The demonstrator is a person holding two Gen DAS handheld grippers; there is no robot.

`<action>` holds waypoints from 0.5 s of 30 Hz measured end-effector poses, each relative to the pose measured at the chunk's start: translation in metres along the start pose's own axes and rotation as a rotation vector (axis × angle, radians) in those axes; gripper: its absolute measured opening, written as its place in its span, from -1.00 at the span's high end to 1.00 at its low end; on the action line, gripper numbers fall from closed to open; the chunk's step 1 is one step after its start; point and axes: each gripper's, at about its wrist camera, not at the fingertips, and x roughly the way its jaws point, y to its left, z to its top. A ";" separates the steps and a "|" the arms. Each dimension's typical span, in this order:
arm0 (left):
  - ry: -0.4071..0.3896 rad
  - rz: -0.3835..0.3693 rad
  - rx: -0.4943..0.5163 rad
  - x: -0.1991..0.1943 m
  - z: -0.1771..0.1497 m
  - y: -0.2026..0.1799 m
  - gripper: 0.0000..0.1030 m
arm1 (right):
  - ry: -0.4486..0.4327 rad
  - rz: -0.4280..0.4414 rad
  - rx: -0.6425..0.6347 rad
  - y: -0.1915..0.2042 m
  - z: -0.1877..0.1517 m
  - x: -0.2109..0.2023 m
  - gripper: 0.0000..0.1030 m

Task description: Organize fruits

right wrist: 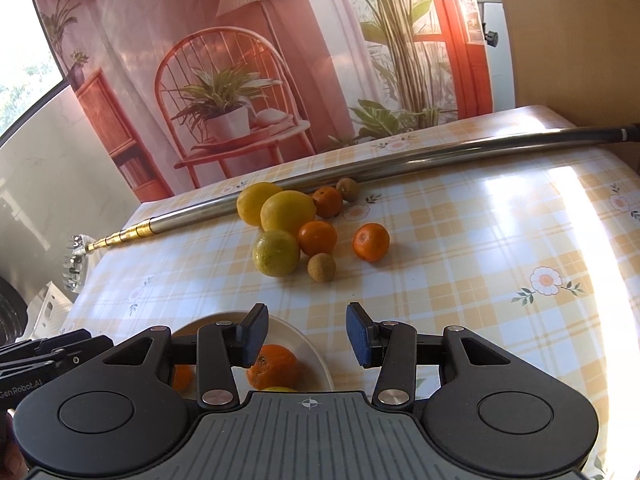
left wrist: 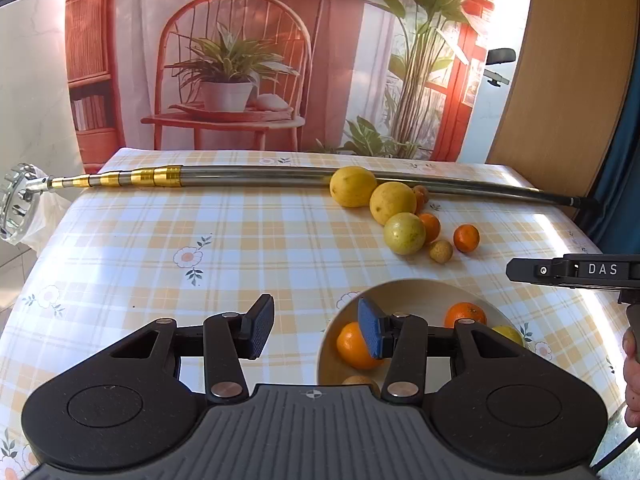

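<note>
Seven loose: three yellow citrus, three small oranges and two brown longan-like fruits make eight by my recount, clustered on the checked tablecloth (right wrist: 460,240) just before a telescopic pole (right wrist: 400,162).
Bowl: a pale bowl (left wrist: 404,286) sits near me, holding at least two oranges, something yellow and one more fruit half hidden under my left gripper.
Left gripper: my left gripper (left wrist: 316,330) hangs spread and empty, its right pad over the bowl's near orange (left wrist: 352,346), its left pad over bare cloth.
Right gripper: my right gripper (right wrist: 308,334) is likewise parted and carries nothing, aimed past the bowl's rim toward the pile.
Step in hand: I judge it a reach for the next loose fruit.
Best target: the lone orange (right wrist: 371,242) stands apart from the rest, so I'd take it first with the right gripper; nothing crowds the pads there.
How to do it well: I'd bring the pads down either side at the fruit's widest part, close gently, lift straight up.
Risk: round fruit rolls; a nudge to the greenish citrus (right wrist: 276,253) could knock the small brown fruit (right wrist: 321,267) touching close by.
Bowl clearance: I'd draw the left gripper aside before dropping anything in.
</note>
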 end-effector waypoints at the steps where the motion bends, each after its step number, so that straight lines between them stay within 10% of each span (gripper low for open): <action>1: -0.002 0.006 -0.003 -0.001 0.002 0.002 0.05 | -0.008 -0.005 0.004 -0.002 0.001 -0.002 0.20; 15: -0.098 0.059 0.018 -0.027 0.047 0.020 0.04 | -0.131 -0.058 0.009 -0.019 0.030 -0.027 0.20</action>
